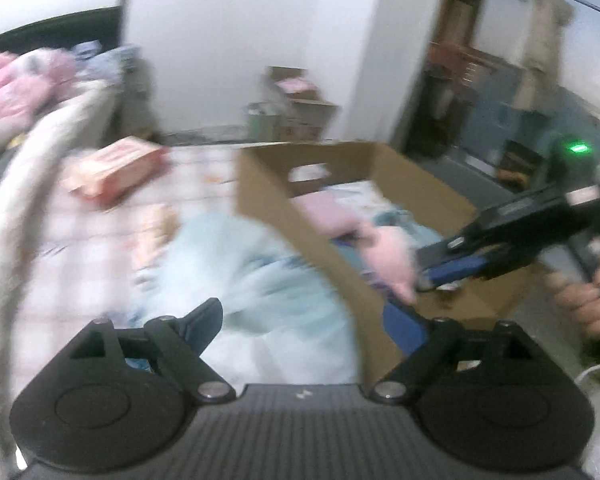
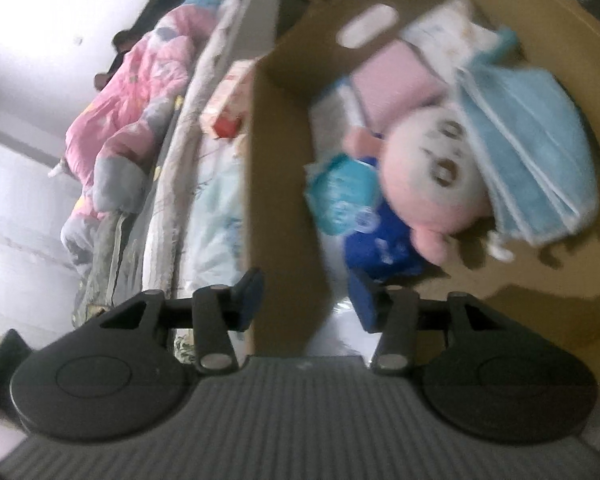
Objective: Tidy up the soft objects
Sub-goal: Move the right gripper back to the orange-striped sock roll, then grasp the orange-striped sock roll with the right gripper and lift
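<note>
- The bed carries everything here; its checked pink-and-white sheet shows bare along the left side in the left wrist view.
- A pink quilt is heaped at the bed's far edge, with a pale rolled blanket running along the left edge.
- The cardboard box stands open on the bed's right part, a cut-out handle hole in its far wall.
- A light blue cloth lies on the bed just outside the box, against its left wall.
- Inside the box, a folded blue towel rests against the right wall, touching the head of the pink plush doll.
- The doll lies on its side near the middle of the box floor, its blue body toward the near wall; a teal packet sits just beside it on the left.
- A pink folded piece and a white pack lie toward the far wall.
- A pink-and-white carton sits on the bed beyond the box's left side.
- The left gripper is spread wide, holding nothing, straddling the box's near-left wall.
- The right gripper is also spread wide and empty, one finger outside the box's left wall, the other inside.
</note>
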